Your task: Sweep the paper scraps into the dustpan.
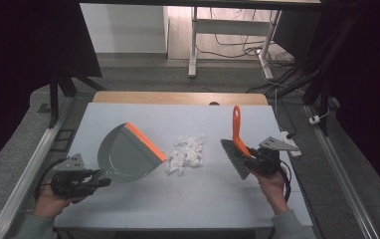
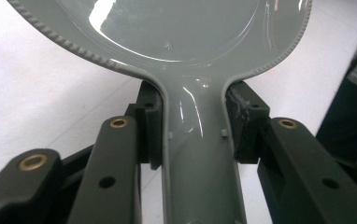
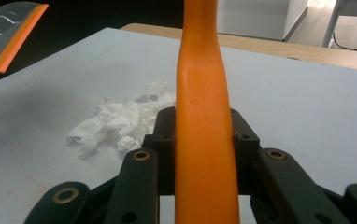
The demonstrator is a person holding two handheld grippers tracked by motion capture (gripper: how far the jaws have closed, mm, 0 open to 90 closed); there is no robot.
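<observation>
The grey plastic dustpan with orange lip (image 1: 126, 154) is held by the left claw (image 1: 101, 182); the right claw (image 1: 250, 160) holds the orange-handled brush (image 1: 236, 137) beside crumpled white paper (image 1: 187, 153).

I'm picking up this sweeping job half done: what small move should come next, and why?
Probably lower the brush behind the paper scraps and sweep them left. The right tongs grip its handle, the left tongs grip the dustpan, and its orange lip already faces the scraps, which lie between the two.
</observation>
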